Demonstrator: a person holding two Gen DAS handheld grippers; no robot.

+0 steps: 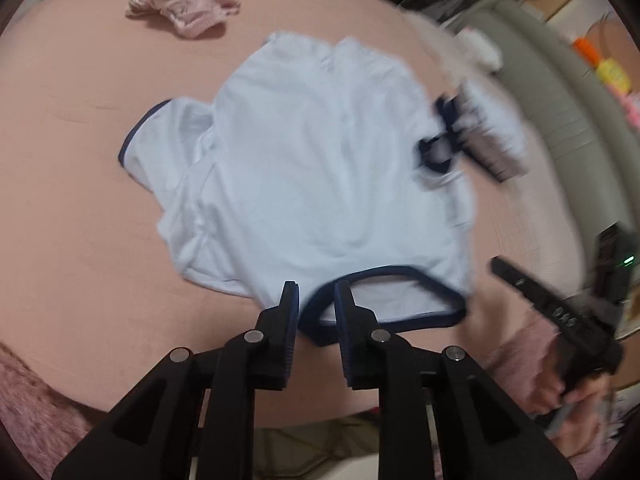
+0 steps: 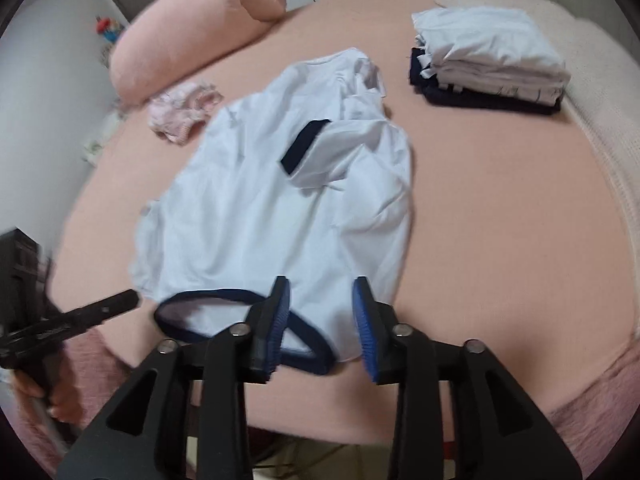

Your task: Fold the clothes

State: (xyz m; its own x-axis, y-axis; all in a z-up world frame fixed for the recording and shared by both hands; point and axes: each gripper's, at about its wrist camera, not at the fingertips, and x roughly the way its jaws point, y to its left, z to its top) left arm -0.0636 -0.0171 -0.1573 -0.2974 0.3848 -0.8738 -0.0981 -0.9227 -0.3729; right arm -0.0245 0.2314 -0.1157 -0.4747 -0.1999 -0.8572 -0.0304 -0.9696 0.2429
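- Folding partway done: pale blue shirt [image 2: 256,208] with navy trim lies spread and rumpled on the pink bed [image 2: 500,216], one sleeve flopped over its body, not yet folded.
- Folded stack [image 2: 488,60] of pale and navy clothes sits far right on the bed, so several items look finished.
- Crumpled pink garment [image 2: 184,114] waits far left near the pink pillow [image 2: 192,40], untouched.
- Left hand-held gripper [image 1: 316,300] jaws apart, empty, over the shirt's near navy-trimmed edge.
- Right hand-held gripper [image 2: 320,300] jaws apart, nothing pinched, above the same near edge.
- No containers visible.

Both views overlook shirt [image 1: 320,160]
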